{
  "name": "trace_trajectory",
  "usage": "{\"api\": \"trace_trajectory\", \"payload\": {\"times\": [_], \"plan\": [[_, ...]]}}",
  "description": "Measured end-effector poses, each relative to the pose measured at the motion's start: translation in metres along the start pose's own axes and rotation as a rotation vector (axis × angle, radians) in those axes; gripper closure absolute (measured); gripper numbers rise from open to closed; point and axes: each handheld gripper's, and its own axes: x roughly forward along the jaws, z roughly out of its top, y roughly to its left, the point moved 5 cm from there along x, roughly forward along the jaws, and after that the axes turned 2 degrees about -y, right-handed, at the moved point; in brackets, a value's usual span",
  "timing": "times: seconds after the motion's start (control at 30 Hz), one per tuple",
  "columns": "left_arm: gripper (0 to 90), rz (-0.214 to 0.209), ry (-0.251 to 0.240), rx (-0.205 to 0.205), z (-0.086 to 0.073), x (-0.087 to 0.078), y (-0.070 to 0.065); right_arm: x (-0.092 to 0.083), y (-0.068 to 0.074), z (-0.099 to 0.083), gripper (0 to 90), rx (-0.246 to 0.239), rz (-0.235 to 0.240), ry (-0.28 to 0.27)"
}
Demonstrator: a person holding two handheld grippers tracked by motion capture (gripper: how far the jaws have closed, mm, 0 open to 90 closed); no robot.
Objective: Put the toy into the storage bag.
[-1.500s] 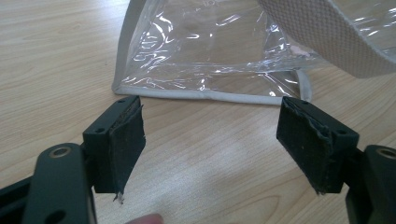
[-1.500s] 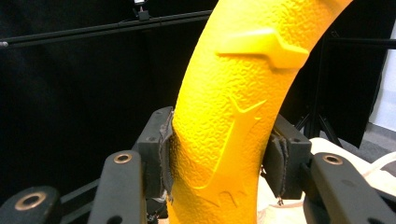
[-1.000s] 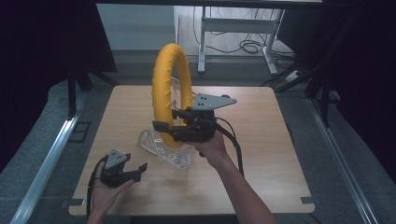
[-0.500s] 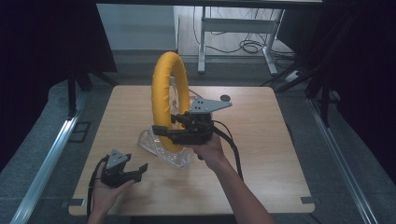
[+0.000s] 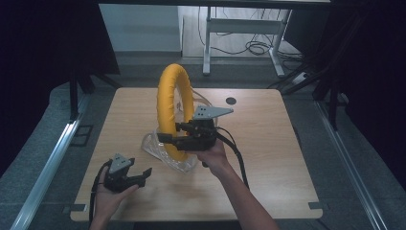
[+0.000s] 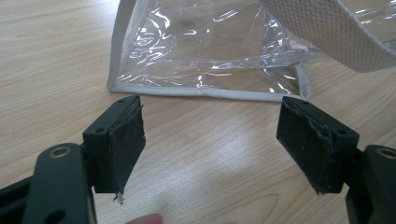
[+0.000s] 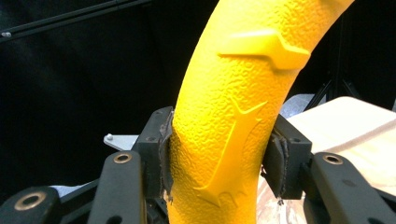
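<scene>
The ring [image 5: 168, 103] was bright yellow with a pebbled skin and raised arrow-like marks. The bag [image 6: 205, 46] was clear plastic edged in pale grey, its strap [image 6: 327, 32] a cream weave. The desk [image 5: 268, 143] showed light wood grain. Each hand-held gripper's pads [image 6: 126, 144] were black.

A wooden table [image 5: 268, 143] carries a small dark round spot [image 5: 231, 100] toward one o'clock, perhaps a cable hole. Beyond it at twelve stands a white metal frame [image 5: 239, 33] on the floor, with loose cables [image 5: 256, 48] coiled beneath, and black curtains [image 5: 43, 57] at nine
</scene>
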Motion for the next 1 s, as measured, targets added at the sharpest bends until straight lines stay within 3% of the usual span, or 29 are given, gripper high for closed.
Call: {"api": "trace_trajectory", "payload": {"times": [0.7, 1.0], "plan": [[23.5, -0.001, 0.009, 0.004, -0.001, 0.001, -0.001, 0.013, -0.028, -0.033, 49.2, 0.094, -0.007, 0.057], [23.4, -0.002, 0.010, 0.006, -0.001, 0.001, -0.001, 0.014, -0.037, -0.037, 48.1, 0.110, -0.019, 0.050]]}}
